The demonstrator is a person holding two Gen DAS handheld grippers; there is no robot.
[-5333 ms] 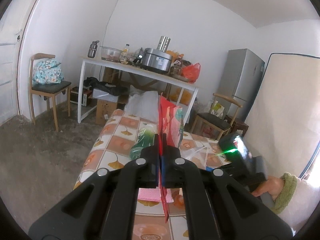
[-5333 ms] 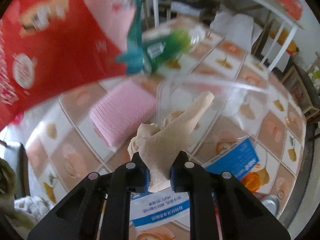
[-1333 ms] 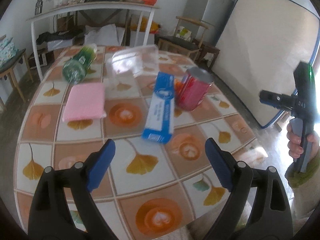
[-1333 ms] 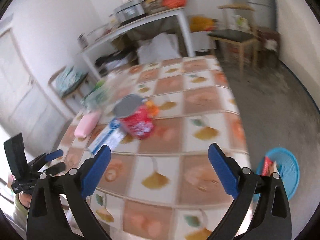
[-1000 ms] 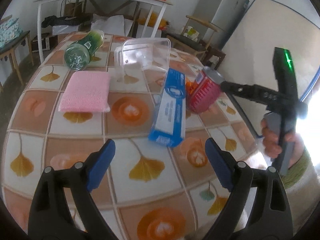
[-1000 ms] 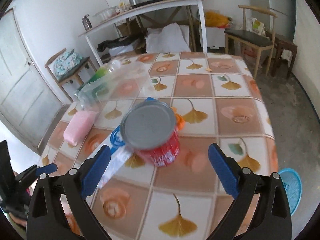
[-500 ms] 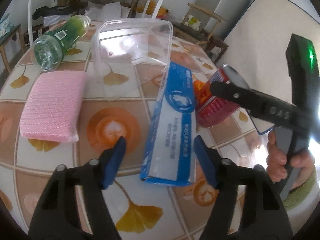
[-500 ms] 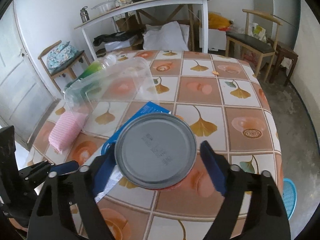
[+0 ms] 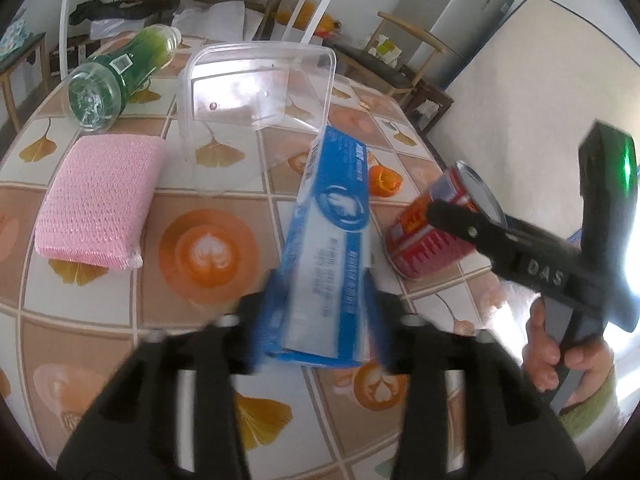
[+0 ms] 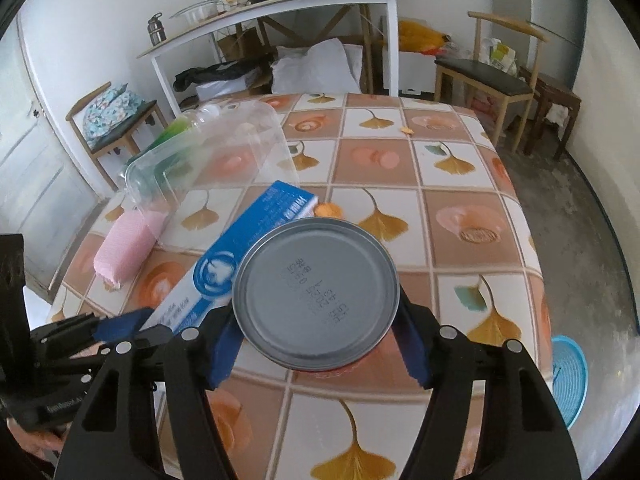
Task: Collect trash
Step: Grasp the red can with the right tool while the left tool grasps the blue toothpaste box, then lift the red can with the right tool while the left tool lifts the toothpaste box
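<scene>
A long blue and white box lies on the tiled table, and my left gripper is shut on its near end. A red can lies on its side to the right of the box, its grey lid facing the right wrist camera. My right gripper is shut on the can, one finger on each side. The box also shows in the right wrist view, left of the can. A small orange scrap lies just behind the can.
A clear plastic container leans against the box's far end. A pink sponge and a green bottle lie at the left. A blue basket stands on the floor at the right. Chairs and a white side table stand behind.
Both grippers have moved in from wide open and closed, the left on the box's near end, the right around the can.
</scene>
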